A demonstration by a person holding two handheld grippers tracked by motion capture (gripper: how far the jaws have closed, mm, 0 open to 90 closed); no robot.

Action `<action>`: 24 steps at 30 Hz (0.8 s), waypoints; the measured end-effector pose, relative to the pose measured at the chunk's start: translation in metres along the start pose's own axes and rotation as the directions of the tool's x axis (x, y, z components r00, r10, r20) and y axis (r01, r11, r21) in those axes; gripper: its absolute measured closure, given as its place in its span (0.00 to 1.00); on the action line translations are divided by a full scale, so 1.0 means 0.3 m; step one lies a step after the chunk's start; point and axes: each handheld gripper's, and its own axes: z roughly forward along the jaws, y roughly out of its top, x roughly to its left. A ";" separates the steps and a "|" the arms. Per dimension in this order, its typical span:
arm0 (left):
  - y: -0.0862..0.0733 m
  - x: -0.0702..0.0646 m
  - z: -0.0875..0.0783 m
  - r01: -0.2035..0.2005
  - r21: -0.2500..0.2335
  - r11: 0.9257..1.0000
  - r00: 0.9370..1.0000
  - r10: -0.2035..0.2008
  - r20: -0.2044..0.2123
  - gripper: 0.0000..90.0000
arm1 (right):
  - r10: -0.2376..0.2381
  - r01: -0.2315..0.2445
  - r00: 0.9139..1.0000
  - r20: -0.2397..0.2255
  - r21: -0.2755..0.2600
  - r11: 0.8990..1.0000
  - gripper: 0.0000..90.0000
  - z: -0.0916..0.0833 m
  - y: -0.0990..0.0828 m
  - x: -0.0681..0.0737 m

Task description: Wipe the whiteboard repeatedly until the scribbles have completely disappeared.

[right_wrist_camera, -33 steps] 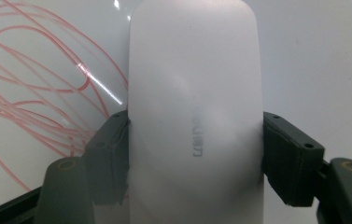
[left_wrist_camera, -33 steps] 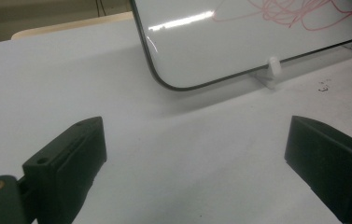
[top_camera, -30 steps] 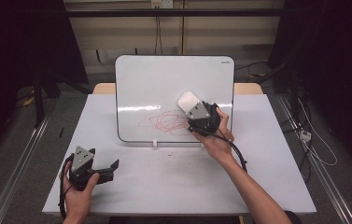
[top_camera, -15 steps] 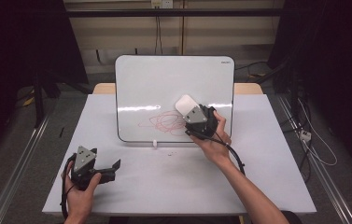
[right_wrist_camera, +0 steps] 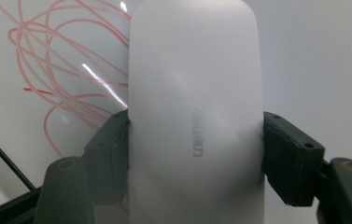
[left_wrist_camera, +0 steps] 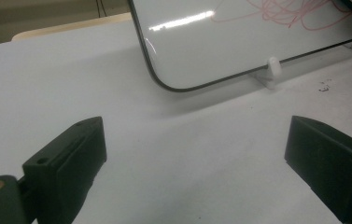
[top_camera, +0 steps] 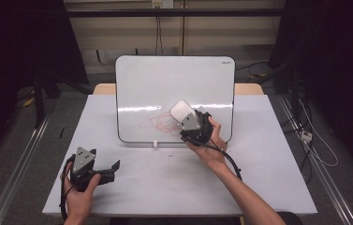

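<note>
Right gripper (top_camera: 187,118) moved left across whiteboard (top_camera: 165,84), fingers clamping eraser (top_camera: 182,111); left gripper (top_camera: 111,168) fingers wide, empty.

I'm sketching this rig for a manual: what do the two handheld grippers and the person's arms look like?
Left gripper and right gripper are alike: black bodies, blocky black jaws, a grey three-cornered plate on top, a brass-coloured screw by the jaws and a black cable trailing back. The forearms are bare; no sleeves show.

The whiteboard (top_camera: 165,89) is glossy and smooth; the eraser (right_wrist_camera: 194,112) between the jaws looks matt white plastic; the desk (top_camera: 268,178) is matt.
</note>
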 end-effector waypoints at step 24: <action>0.001 -0.004 0.007 -0.008 0.008 1.000 1.000 0.008 0.002 0.06 | -0.028 0.028 1.000 0.006 0.001 1.000 0.35 0.002 0.010 0.078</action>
